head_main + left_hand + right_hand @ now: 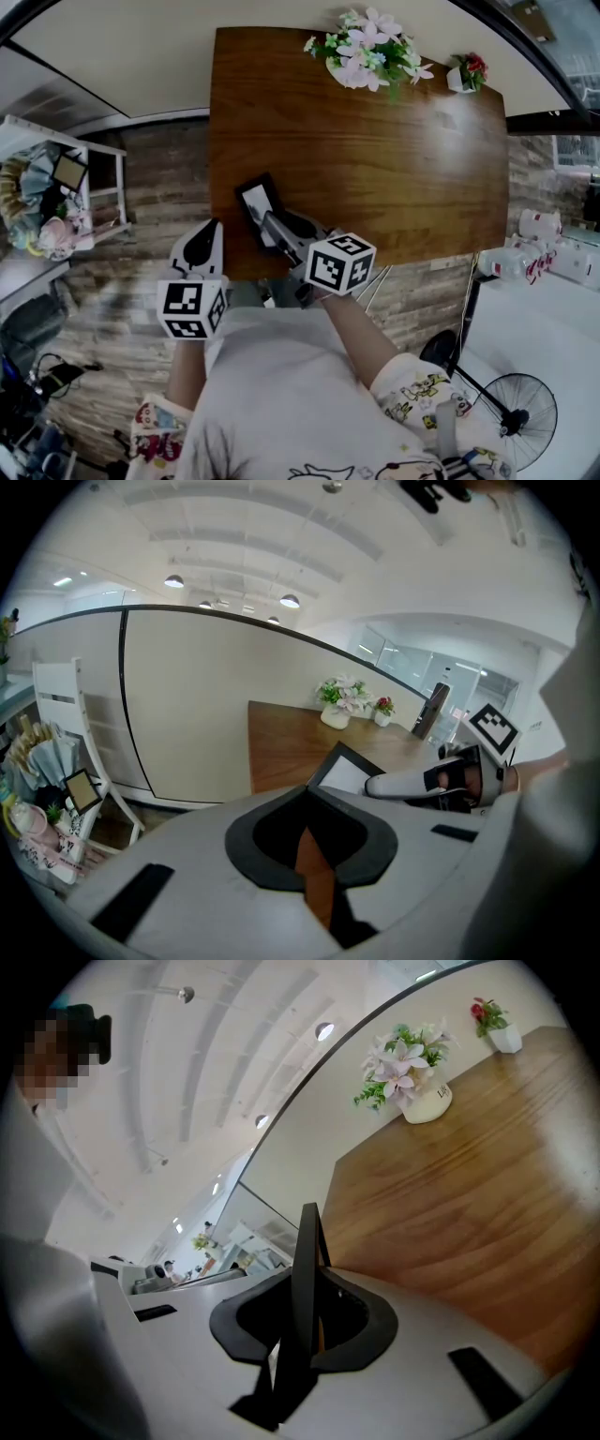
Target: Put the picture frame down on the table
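A black picture frame [258, 201] with a white inside hangs tilted over the near edge of the wooden table [375, 159]. My right gripper [273, 231] is shut on its lower part. In the right gripper view the frame [305, 1251] shows edge-on, upright between the jaws of the right gripper [305, 1290]. My left gripper [201, 244] is left of the frame, off the table's near left corner, apart from it. The left gripper view has the left gripper [305, 794] shut with nothing in it, the frame [339, 771] to its right.
A white vase of pink flowers [366, 52] and a small pot of red flowers [466, 73] stand at the table's far edge. A white chair with cluttered items [56, 187] is on the left. A white counter [553, 309] and a floor fan [520, 412] are on the right.
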### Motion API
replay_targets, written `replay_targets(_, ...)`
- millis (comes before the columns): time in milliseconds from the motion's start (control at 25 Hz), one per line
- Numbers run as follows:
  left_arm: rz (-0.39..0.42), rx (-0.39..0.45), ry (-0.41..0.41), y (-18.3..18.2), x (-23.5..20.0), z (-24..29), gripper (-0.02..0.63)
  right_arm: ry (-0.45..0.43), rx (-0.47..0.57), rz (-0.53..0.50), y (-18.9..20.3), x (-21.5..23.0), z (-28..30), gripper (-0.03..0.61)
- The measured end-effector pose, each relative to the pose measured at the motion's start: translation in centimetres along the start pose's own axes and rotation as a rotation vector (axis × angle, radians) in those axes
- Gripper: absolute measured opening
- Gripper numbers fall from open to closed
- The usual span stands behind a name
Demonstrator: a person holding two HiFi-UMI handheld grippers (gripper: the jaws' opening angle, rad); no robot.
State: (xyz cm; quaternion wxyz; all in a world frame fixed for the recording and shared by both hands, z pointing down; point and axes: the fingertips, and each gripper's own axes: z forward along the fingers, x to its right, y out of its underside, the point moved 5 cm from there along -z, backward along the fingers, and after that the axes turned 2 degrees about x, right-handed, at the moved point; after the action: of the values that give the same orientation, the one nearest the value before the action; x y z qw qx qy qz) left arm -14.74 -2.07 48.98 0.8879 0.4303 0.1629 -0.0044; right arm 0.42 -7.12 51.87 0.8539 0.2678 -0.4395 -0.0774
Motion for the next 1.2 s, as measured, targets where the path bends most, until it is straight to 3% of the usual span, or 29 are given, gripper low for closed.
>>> replay_targets(400, -0.004, 0.000, -0.005, 0.0, -0.9, 0.2, 0.005, 0.033, -0.009, -0.001, 0.4, 1.1, 0.4, 0.054)
replay_targets(760, -0.007, -0.014, -0.001, 0.3, -1.1, 0.6, 0.004, 0.070, -0.070, -0.102, 0.9, 1.9, 1.5, 0.057)
replay_targets(1200, -0.005, -0.031, 0.003, 0.4, -1.7, 1.1, 0.003, 0.135, -0.102, -0.206, 1.1, 2.6, 2.4, 0.129)
